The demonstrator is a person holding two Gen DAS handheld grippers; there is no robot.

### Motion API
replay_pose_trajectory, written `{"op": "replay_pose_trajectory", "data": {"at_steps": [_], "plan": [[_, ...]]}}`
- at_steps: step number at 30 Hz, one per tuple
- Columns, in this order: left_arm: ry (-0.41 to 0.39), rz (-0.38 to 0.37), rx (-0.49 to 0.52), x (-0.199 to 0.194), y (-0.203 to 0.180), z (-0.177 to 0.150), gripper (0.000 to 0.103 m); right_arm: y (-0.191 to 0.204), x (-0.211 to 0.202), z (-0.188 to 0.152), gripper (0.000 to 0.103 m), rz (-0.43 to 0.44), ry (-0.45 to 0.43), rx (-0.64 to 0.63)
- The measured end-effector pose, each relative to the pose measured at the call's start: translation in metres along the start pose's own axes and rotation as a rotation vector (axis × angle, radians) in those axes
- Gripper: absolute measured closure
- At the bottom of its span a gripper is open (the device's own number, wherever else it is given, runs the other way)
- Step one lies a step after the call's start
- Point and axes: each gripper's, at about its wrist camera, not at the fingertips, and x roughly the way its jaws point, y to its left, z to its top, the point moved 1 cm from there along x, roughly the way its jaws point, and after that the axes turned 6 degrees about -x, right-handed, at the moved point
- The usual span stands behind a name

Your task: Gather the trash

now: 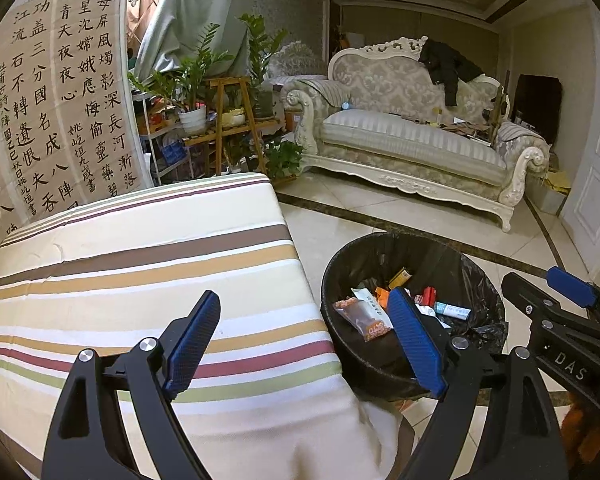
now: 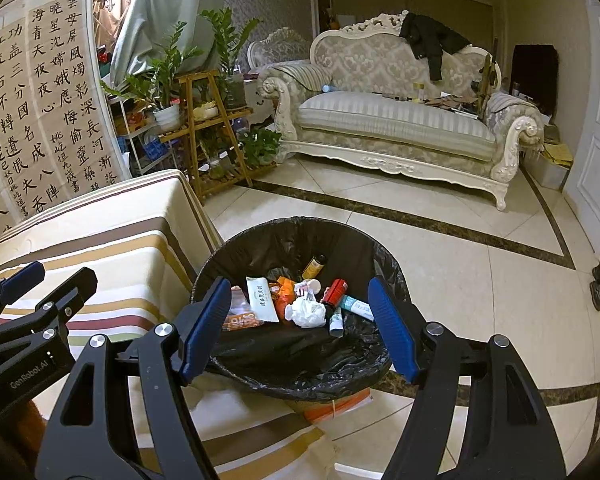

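Hovering over the lined bin [image 2: 300, 248] of trash, the right gripper [image 2: 300, 328] spreads empty fingers [image 2: 204, 320]; the left gripper [image 1: 304, 340] gapes empty above the striped desk [image 1: 140, 264].

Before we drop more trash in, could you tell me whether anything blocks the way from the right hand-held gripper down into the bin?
Nothing visible does. The right hand-held gripper is open and empty above the trash bin; its black-lined mouth is uncovered, with wrappers, a crumpled tissue and tubes already inside.

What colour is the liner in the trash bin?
Black; the bin liner shows best in the right wrist view.
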Motion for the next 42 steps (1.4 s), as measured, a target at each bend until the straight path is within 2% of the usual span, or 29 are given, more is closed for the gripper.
{"op": "replay_pose_trajectory", "data": {"at_steps": [42], "plan": [[-0.012,0.008,0.003,-0.01,0.0,0.008,0.02,0.001,0.0,-0.002,0.034,0.001,-0.003,-0.001]]}}
